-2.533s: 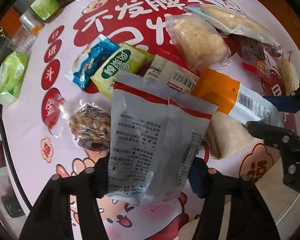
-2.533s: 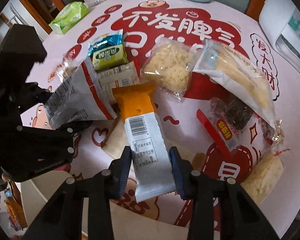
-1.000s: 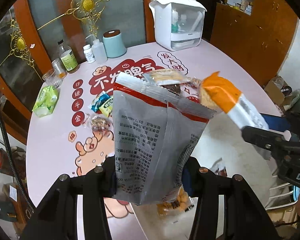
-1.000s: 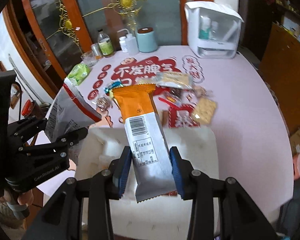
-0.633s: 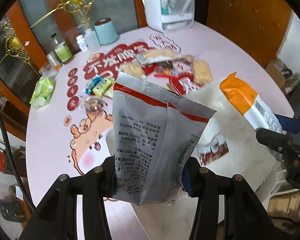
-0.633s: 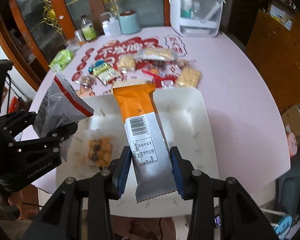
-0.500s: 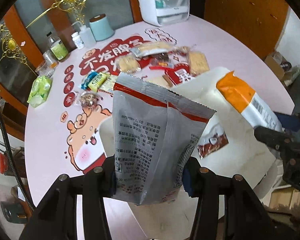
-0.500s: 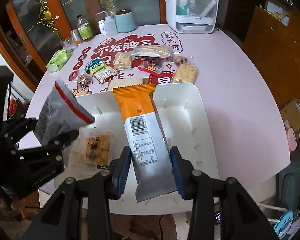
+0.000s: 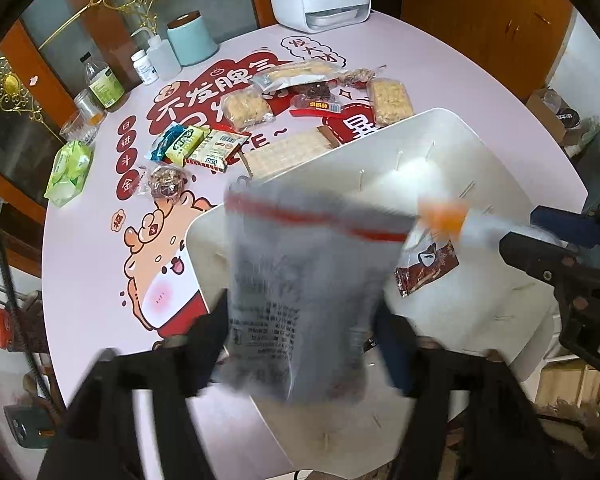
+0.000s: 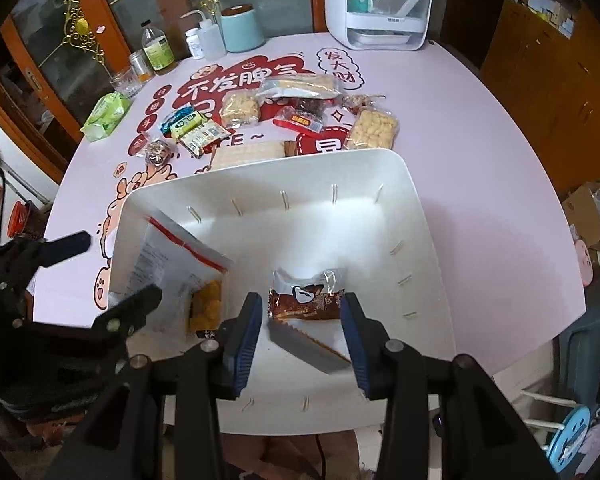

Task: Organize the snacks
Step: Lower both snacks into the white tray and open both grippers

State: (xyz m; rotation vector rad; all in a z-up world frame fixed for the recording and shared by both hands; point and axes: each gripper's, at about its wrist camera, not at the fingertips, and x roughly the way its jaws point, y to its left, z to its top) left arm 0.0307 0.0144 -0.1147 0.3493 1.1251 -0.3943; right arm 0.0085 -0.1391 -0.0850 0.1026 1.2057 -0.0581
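A white bin stands at the near edge of the pink table. My left gripper hangs over its left part with its jaws opening. The grey bag with a red stripe is blurred between the fingers and slipping down, no pad pressing it. In the right wrist view that bag leans inside the bin. My right gripper is open over the bin's middle. The orange-and-grey bar tilts loose below its fingers. A brown-red pack and an orange snack pack lie on the bin floor.
Several snack packets and a cracker pack lie on the table beyond the bin. A green tissue pack, bottles, a teal cup and a white appliance stand at the far edge.
The left jaws have spread and the grey bag is sliding down out of them. The orange-and-grey bar has left the right gripper's pads and tipped toward the bin floor.
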